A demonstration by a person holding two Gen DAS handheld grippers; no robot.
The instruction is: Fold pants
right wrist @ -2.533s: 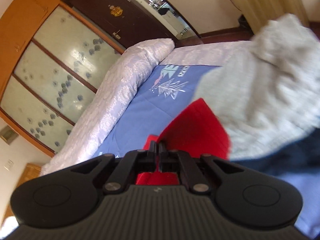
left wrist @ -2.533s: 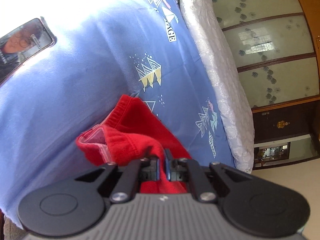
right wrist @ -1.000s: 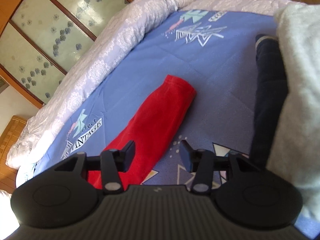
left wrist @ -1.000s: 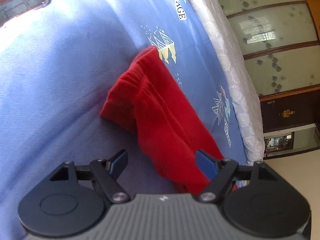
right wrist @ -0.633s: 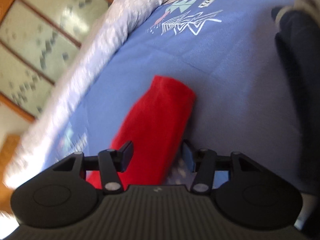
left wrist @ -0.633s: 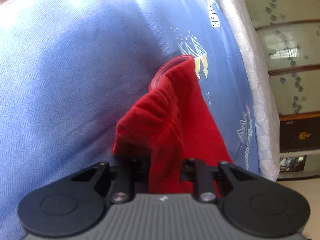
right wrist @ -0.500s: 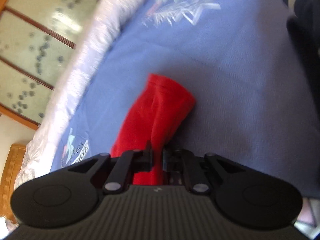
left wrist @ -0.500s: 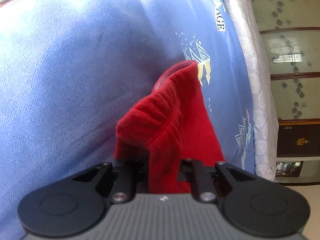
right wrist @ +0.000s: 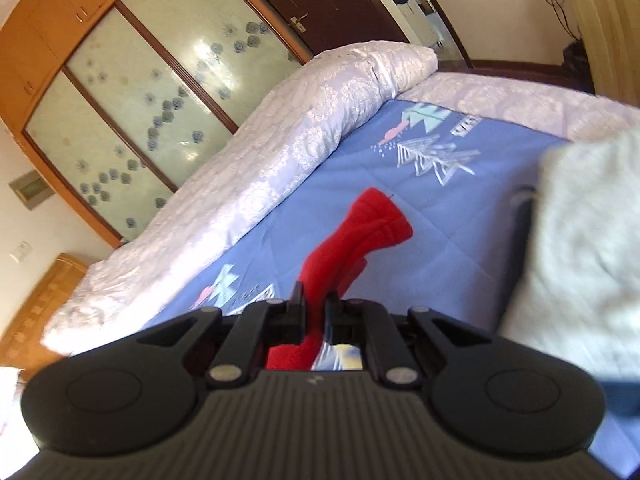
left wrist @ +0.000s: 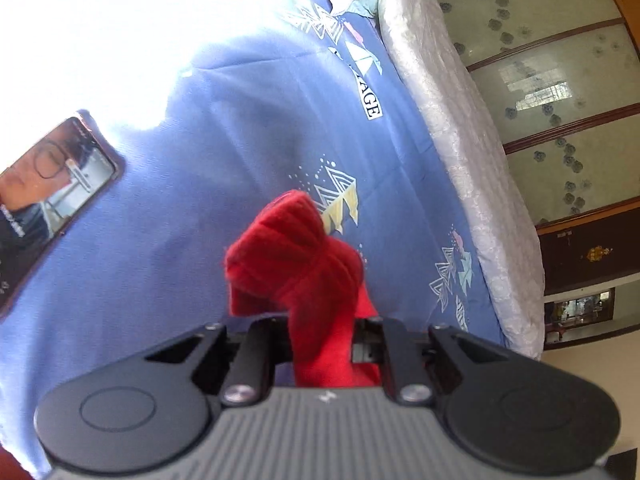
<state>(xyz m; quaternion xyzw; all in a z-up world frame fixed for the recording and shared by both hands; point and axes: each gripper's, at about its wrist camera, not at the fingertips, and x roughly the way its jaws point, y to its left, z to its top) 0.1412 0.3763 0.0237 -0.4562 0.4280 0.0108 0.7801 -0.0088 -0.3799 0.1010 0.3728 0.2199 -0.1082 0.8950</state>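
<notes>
The red pants [left wrist: 296, 256] are folded into a narrow strip over the blue patterned bedsheet [left wrist: 200, 160]. My left gripper [left wrist: 322, 330] is shut on the ribbed waistband end, which bunches up above the jaws, lifted off the sheet. In the right wrist view my right gripper [right wrist: 316, 312] is shut on the other end of the pants [right wrist: 360, 232], whose ribbed cuff sticks up past the fingertips above the bedsheet [right wrist: 460, 248].
A phone [left wrist: 44, 192] lies on the sheet at the left. A pale quilt roll [right wrist: 280, 152] runs along the bed's far side. A white fluffy garment [right wrist: 580, 260] over a dark one [right wrist: 522, 216] lies at the right. Glass wardrobe doors [right wrist: 152, 92] stand behind.
Both grippers were open over the pants lying flat a second ago. They closed on the two ends and have now lifted them off the sheet.
</notes>
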